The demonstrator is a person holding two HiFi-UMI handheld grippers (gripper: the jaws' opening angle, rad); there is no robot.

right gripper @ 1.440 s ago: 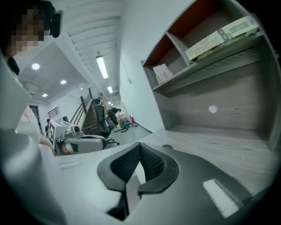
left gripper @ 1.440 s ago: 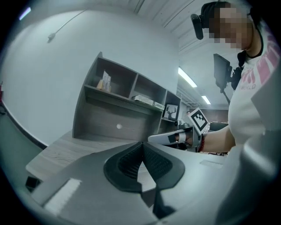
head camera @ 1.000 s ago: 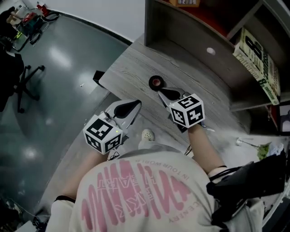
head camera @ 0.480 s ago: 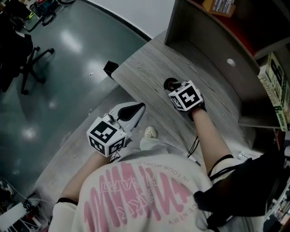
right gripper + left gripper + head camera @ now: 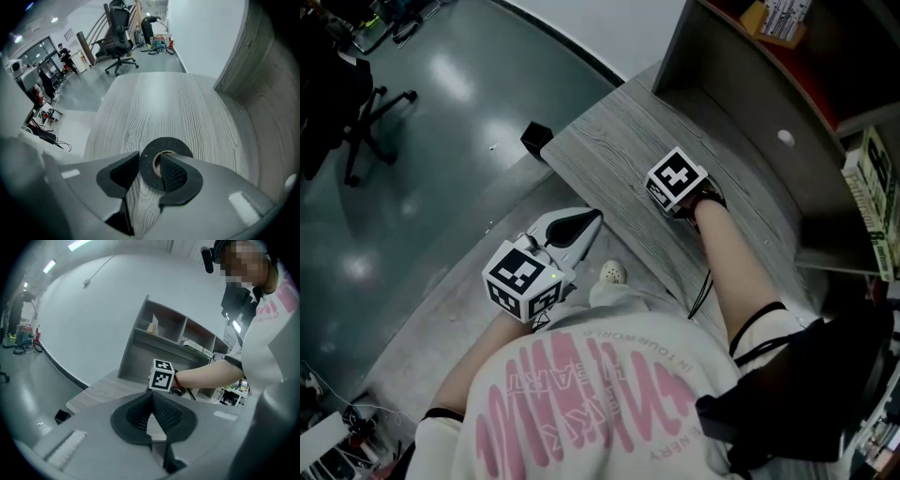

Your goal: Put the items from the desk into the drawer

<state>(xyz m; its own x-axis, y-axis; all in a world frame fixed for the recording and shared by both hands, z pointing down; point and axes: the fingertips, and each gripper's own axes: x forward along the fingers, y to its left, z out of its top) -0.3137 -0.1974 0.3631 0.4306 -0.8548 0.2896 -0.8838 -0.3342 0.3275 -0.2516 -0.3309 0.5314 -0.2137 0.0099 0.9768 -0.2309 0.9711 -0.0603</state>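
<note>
A black tape roll (image 5: 149, 165) lies flat on the grey wooden desk (image 5: 159, 108). My right gripper (image 5: 150, 159) points steeply down at it and its jaws have just been opening. They straddle the roll's wall, one finger (image 5: 174, 172) in the centre hole and the other (image 5: 123, 169) outside the rim, without squeezing it. In the head view the right gripper (image 5: 677, 183) and its marker cube hide the roll. My left gripper (image 5: 592, 217) hangs off the desk's near edge, its tips together on nothing; its own view shows the shut left gripper (image 5: 152, 394) facing the right cube (image 5: 162, 376).
A grey shelf unit (image 5: 750, 84) stands at the back of the desk (image 5: 609, 141), with books (image 5: 783, 19) on top. A small black box (image 5: 534, 139) sits on the floor by the desk corner, and an office chair (image 5: 356, 112) stands further left.
My right gripper has dropped onto the tape roll, tipping from slanted to nearly straight down, and its jaws have parted around the roll's wall. The left gripper has shifted only slightly.
</note>
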